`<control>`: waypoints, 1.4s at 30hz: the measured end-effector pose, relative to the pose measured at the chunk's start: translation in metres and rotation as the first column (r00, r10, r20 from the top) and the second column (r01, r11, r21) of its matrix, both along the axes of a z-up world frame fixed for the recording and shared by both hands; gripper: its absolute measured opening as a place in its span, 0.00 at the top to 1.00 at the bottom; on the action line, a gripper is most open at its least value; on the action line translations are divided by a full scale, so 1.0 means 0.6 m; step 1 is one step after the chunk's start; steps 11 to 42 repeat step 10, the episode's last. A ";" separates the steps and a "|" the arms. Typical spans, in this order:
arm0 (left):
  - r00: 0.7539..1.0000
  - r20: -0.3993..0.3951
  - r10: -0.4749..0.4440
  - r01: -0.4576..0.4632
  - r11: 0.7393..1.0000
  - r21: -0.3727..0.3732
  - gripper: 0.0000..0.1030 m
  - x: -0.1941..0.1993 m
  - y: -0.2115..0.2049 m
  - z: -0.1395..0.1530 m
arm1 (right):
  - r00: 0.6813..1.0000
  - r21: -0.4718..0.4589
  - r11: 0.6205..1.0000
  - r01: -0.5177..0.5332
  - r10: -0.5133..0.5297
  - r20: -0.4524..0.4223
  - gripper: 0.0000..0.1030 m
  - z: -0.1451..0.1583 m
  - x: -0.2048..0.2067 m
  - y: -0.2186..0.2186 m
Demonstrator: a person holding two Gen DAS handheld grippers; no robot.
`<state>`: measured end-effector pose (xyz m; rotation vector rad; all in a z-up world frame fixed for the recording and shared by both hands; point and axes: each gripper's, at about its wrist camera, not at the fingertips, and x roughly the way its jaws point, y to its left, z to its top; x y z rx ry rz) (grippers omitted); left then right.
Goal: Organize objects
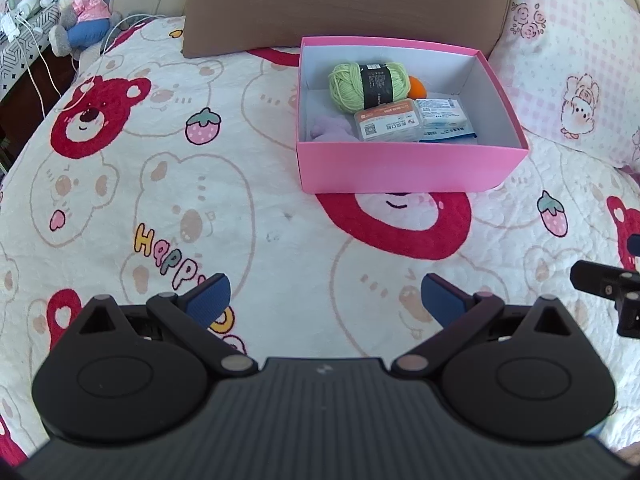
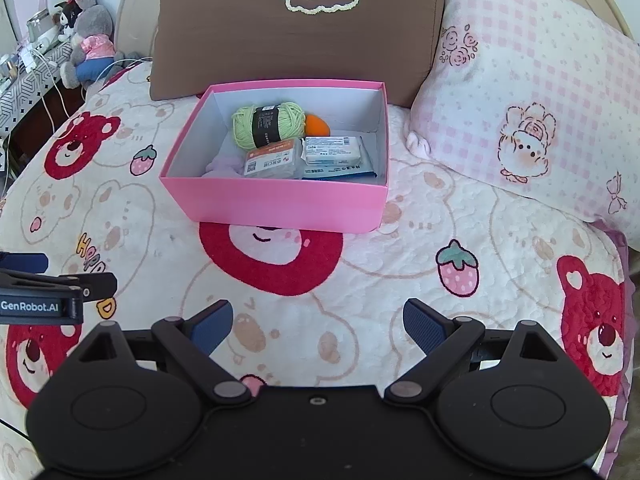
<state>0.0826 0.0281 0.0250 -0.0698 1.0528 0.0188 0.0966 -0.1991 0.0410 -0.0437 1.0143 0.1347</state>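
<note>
Bear-print bedspread (image 2: 400,280), brown pillow (image 2: 280,40), daylight

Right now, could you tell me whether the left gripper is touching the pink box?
Apart. In the left wrist view, the left gripper is open and empty, with a broad stretch of bedspread showing between its fingertips and the pink box.

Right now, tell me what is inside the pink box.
The pink box holds green yarn, an orange ball behind it, a labelled packet, a white packet over a blue one, and something lilac, partly covered.
</note>
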 end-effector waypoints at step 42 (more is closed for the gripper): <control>1.000 -0.014 -0.008 0.008 1.000 0.003 0.00 0.001 -0.002 -0.003 | 1.000 -0.002 1.000 0.005 -0.005 -0.009 0.09 -0.005 0.002 -0.002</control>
